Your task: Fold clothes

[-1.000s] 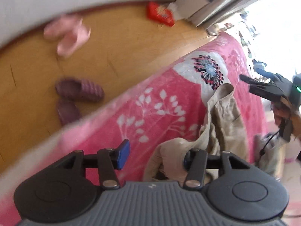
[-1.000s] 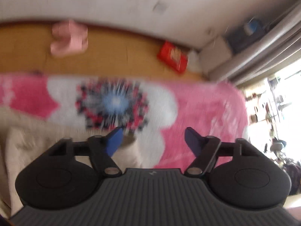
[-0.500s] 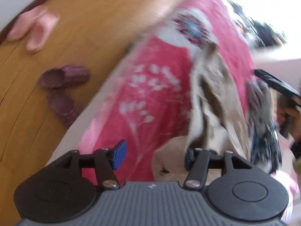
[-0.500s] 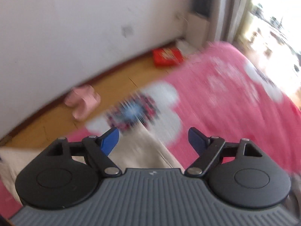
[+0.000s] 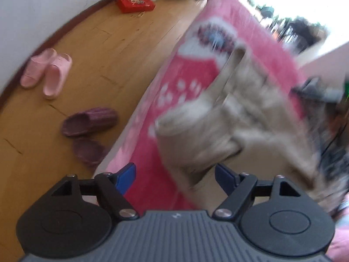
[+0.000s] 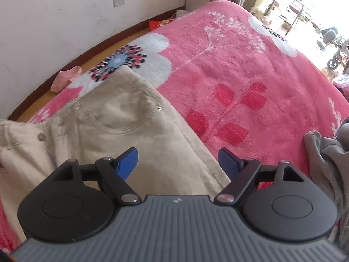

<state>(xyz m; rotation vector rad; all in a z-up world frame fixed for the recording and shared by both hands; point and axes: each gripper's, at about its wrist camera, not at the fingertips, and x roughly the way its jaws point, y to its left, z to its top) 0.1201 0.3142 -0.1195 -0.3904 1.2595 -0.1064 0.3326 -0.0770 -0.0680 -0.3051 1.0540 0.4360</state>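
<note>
Beige trousers (image 6: pixel 122 128) lie on the pink flowered blanket (image 6: pixel 240 69), waistband to the left, with a front pocket and a rivet showing. My right gripper (image 6: pixel 178 161) hovers open over the trousers' hip, nothing between its blue pads. In the left wrist view the trousers (image 5: pixel 229 118) look bunched and motion-blurred, just ahead of my open left gripper (image 5: pixel 175 176); a fold of cloth lies near its right finger. The right gripper (image 5: pixel 316 89) shows as a dark blur beyond the trousers.
A grey garment (image 6: pixel 327 157) is heaped at the blanket's right edge. On the wooden floor (image 5: pixel 98 50) beside the bed are pink slippers (image 5: pixel 47 72), maroon slippers (image 5: pixel 89 120) and a red box (image 5: pixel 135 2). A white wall (image 6: pixel 65 11) runs behind.
Both cameras have swung. The right gripper's view now looks down on the trousers' hip. The trousers look more bunched in front of the left gripper. Both grippers stayed open.
</note>
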